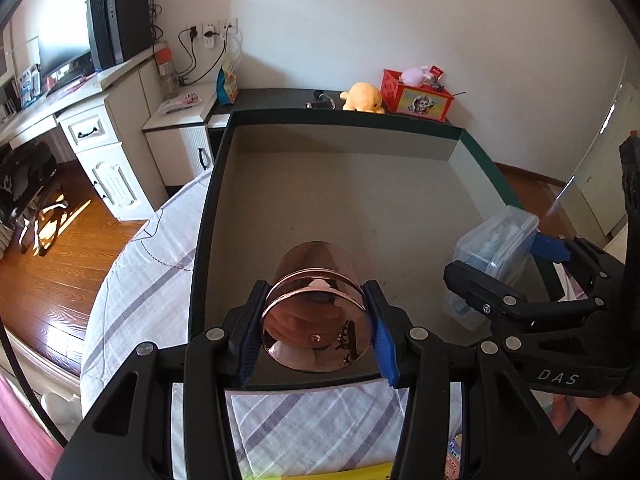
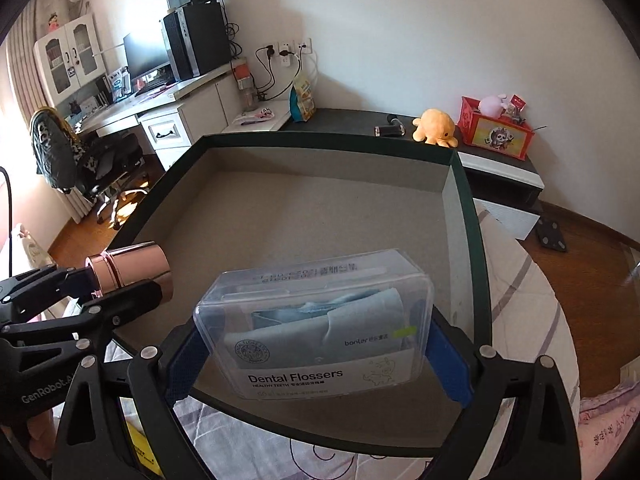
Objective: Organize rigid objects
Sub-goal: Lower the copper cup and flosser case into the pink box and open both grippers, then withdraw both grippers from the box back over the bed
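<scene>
A shiny rose-gold cylinder [image 1: 316, 320] lies on its side between the blue pads of my left gripper [image 1: 316, 286], which is shut on it over the near edge of a large dark-green-rimmed box [image 1: 340, 114] with a bare grey floor. My right gripper [image 2: 314, 328] is shut on a clear plastic box of dental flossers [image 2: 316, 320], held over the same big box [image 2: 328, 142]. In the right wrist view the left gripper [image 2: 128, 284] and cylinder [image 2: 132, 276] show at the left. In the left wrist view the right gripper [image 1: 494, 254] and flosser box [image 1: 496, 240] hang near the right rim.
The big box rests on a bed with a striped sheet [image 1: 152, 248]. Behind it a dark low cabinet carries a yellow plush toy [image 1: 362, 98] and a red box [image 1: 416, 96]. A white desk with a computer [image 1: 120, 20] and an office chair [image 2: 60, 152] stand left, on wooden floor.
</scene>
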`<state>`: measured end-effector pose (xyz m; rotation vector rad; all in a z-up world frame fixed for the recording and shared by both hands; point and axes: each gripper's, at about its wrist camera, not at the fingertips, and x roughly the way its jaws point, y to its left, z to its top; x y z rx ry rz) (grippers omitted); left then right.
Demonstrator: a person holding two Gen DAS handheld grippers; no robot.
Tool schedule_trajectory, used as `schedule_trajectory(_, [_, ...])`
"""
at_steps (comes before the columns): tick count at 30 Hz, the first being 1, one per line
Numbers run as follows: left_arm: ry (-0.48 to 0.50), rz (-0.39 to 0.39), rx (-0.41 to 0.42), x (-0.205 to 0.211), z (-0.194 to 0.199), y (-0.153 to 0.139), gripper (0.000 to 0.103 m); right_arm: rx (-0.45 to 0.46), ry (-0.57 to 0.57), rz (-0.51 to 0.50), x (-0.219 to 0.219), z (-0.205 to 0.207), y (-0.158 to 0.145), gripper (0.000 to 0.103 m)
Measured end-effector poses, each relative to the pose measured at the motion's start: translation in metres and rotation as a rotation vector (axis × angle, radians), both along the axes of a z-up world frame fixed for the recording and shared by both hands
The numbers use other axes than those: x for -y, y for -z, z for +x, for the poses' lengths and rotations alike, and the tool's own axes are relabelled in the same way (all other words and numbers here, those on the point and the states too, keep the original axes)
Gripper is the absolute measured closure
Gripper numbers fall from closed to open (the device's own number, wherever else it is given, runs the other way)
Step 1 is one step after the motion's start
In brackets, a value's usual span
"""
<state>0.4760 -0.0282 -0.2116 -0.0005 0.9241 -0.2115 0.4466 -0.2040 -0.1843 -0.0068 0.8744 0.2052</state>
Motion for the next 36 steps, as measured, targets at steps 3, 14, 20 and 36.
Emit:
schedule_trajectory(3, [-0.017, 0.019, 0.031, 0.0, -0.008, -0.003, 0.049, -0.022, 0.014, -0.011, 0.0, 0.0, 0.003, 0.003])
schedule_trajectory(14, [-0.088, 0.067, 0.376, -0.028, -0.123, -0.068, 0.0, 0.235, 0.06, 0.038, -0.002, -0.098, -0.061, 0.0])
schedule_trajectory(20, [-0.152, 0.044, 0.496, -0.042, -0.205, -0.095, 0.0, 0.428, 0.094, 0.014, -0.018, -0.198, -0.091, 0.0])
schedule_trajectory(36, [-0.18, 0.068, 0.67, -0.048, -0.358, -0.123, 0.0, 0.574, 0.173, 0.04, -0.032, -0.358, -0.117, 0.0])
